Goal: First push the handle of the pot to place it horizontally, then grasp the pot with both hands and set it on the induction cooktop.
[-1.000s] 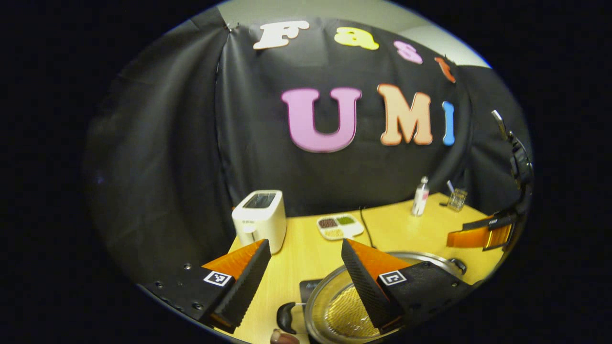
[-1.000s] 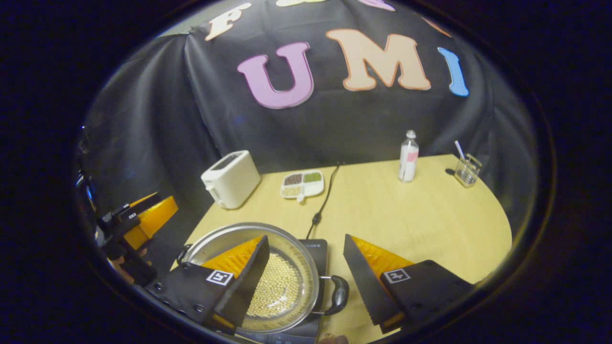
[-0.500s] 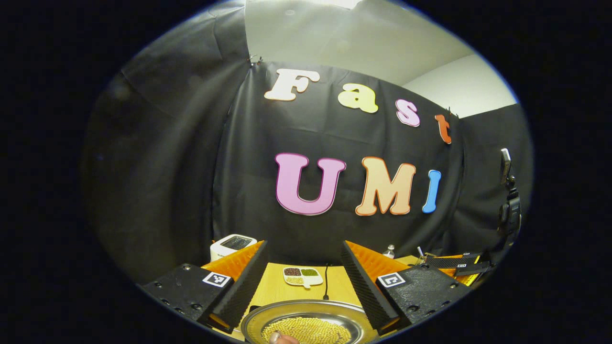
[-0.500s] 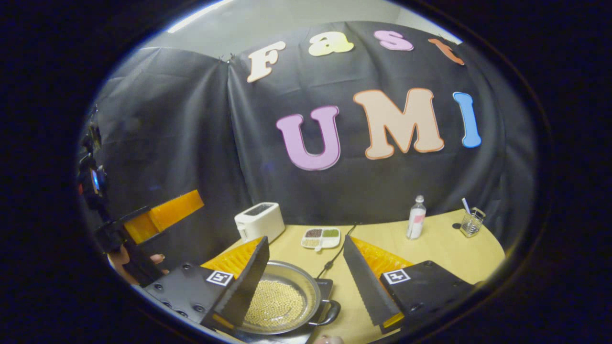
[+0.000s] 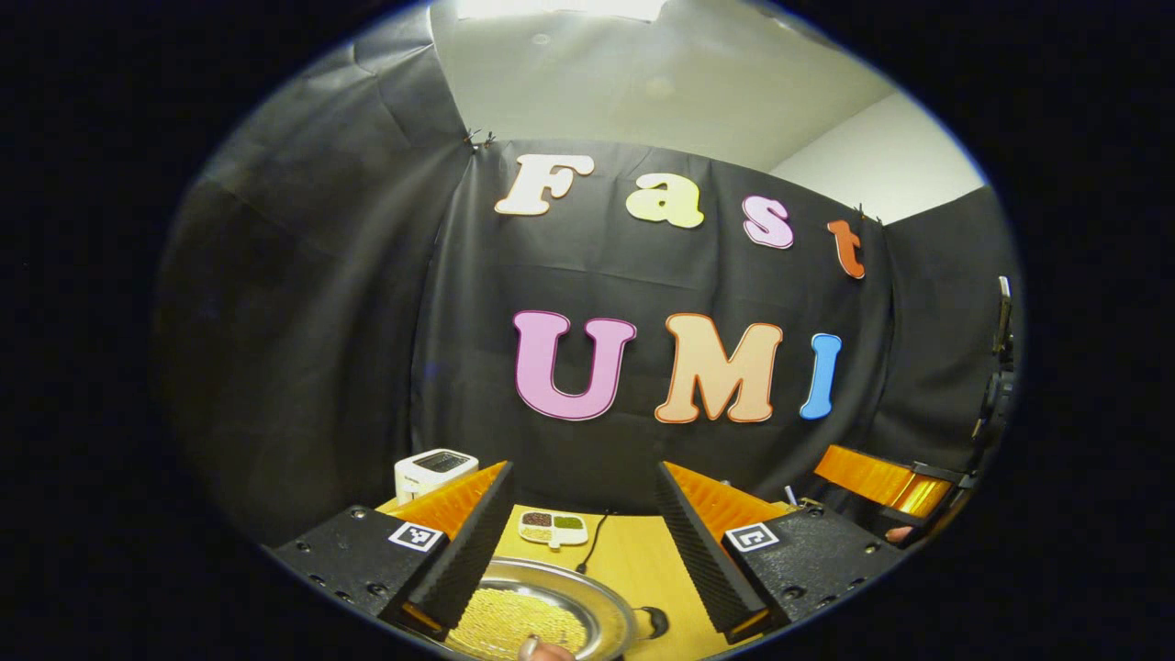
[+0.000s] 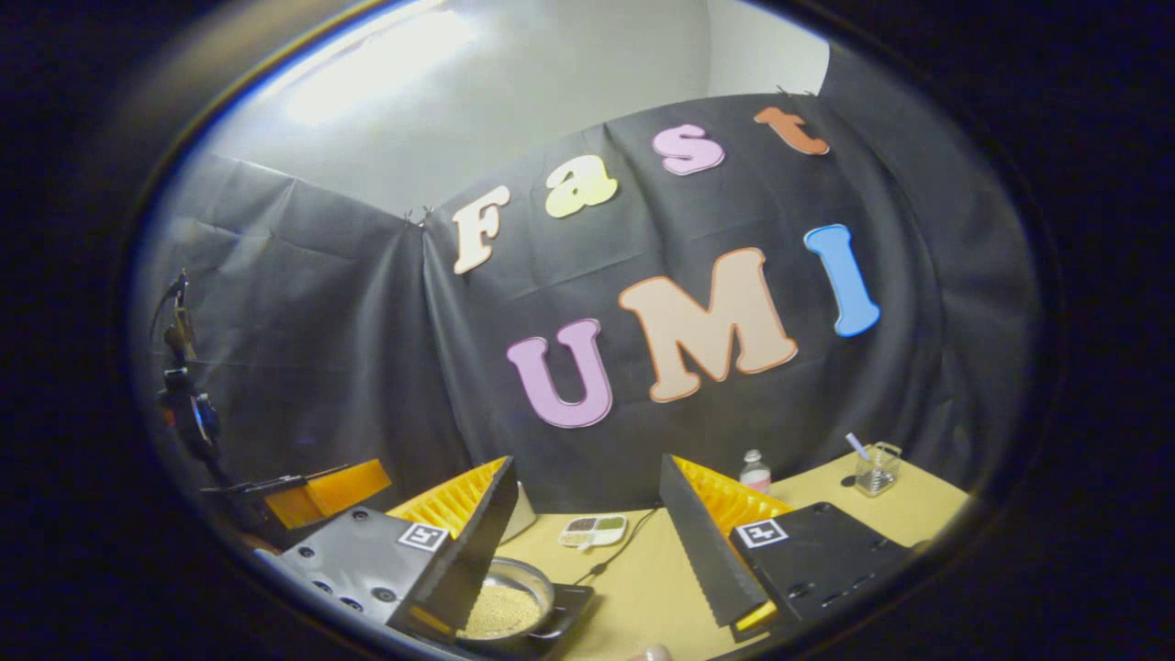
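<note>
Black-draped booth (image 5: 303,303), tabletop (image 6: 643,588) kitchenware

Each gripper, left gripper (image 5: 583,542) and right gripper (image 6: 587,551), has two wedge-shaped fingers with black ribbed pads (image 5: 473,555) and orange ribbed backs. The black finger mounts carry screws and one square black-and-white marker (image 5: 752,536) each.

The left gripper (image 5: 580,537) stands open above the pot (image 5: 601,599) — toaster (image 5: 433,470) and sectioned dish (image 5: 552,527) beyond.

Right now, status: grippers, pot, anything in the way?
Left gripper open, empty. Right gripper open, empty. Pot of yellow grains sits on the cooktop, nothing gripping it. Black cord runs across the table behind it.
</note>
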Demonstrator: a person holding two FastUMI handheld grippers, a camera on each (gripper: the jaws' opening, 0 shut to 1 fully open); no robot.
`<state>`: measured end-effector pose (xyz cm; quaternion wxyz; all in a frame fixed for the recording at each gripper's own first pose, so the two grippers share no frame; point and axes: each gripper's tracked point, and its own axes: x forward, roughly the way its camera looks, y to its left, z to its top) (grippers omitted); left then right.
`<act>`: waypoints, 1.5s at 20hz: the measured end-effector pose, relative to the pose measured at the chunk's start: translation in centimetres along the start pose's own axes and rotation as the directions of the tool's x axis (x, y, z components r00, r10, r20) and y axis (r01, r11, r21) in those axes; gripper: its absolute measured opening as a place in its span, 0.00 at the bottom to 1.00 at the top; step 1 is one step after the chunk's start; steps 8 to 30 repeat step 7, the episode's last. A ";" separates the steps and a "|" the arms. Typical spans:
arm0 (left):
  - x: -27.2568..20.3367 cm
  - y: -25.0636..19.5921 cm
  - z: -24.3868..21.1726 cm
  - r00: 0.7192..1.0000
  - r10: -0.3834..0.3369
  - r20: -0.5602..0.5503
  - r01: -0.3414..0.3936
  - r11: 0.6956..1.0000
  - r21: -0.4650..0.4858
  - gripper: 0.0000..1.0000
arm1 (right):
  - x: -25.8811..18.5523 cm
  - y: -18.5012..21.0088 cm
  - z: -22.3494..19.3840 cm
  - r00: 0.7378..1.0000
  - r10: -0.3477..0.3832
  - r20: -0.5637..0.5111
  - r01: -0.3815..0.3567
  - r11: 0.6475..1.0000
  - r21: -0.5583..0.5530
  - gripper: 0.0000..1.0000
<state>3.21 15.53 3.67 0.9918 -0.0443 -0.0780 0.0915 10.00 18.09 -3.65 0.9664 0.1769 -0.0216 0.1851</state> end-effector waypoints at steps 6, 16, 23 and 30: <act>-1.4 -7.6 -1.5 0.999 -0.008 -0.031 0.009 0.999 0.035 0.99 | -3.5 -6.7 1.7 0.998 -0.068 -0.011 0.068 0.996 -0.053 0.93; -1.5 -8.4 -1.6 0.999 -0.013 -0.034 0.015 0.999 0.042 0.96 | -4.1 -7.5 1.9 0.996 -0.083 -0.010 0.083 0.995 -0.064 0.93; -1.5 -8.4 -1.6 0.999 -0.013 -0.034 0.015 0.999 0.042 0.96 | -4.1 -7.5 1.9 0.996 -0.083 -0.010 0.083 0.995 -0.064 0.93; -1.5 -8.4 -1.6 0.999 -0.013 -0.034 0.015 0.999 0.042 0.96 | -4.1 -7.5 1.9 0.996 -0.083 -0.010 0.083 0.995 -0.064 0.93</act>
